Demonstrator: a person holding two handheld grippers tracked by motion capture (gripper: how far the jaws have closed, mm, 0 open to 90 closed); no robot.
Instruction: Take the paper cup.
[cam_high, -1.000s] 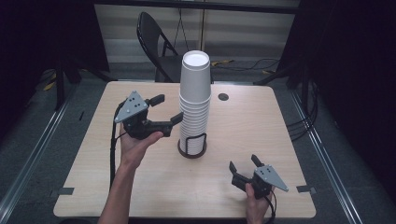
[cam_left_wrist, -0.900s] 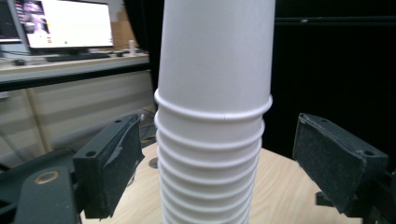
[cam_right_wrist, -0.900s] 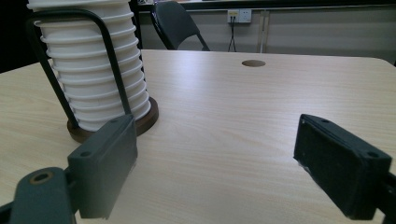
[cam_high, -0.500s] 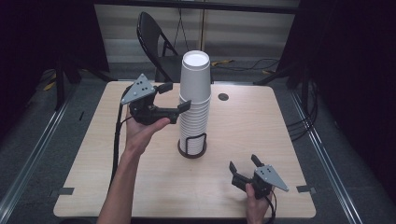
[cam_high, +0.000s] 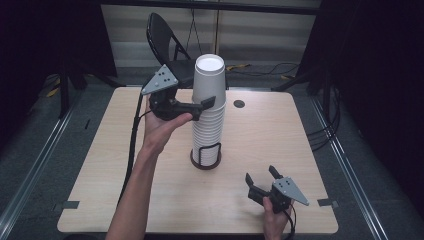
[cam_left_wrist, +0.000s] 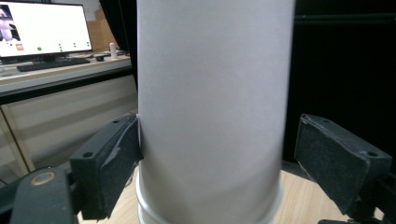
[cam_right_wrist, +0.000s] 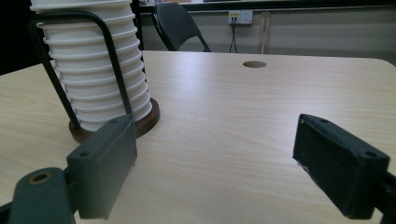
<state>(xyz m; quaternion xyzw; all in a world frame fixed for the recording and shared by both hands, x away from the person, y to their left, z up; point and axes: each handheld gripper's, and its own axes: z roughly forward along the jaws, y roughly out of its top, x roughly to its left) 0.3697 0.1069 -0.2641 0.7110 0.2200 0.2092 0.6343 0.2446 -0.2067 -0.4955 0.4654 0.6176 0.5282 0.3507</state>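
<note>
Left tool (cam_high: 207, 102) risen to top cup (cam_high: 209, 80), jaws opening, chair (cam_high: 167, 42) behind

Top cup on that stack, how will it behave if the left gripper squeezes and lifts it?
The top cup looks like thin white paper, so probably light and easily dented by a hard squeeze. Its smooth tapered wall may slip upward-narrowing between the pads. The stack is tall on a small holder base, so a sideways tug could tip it.
</note>
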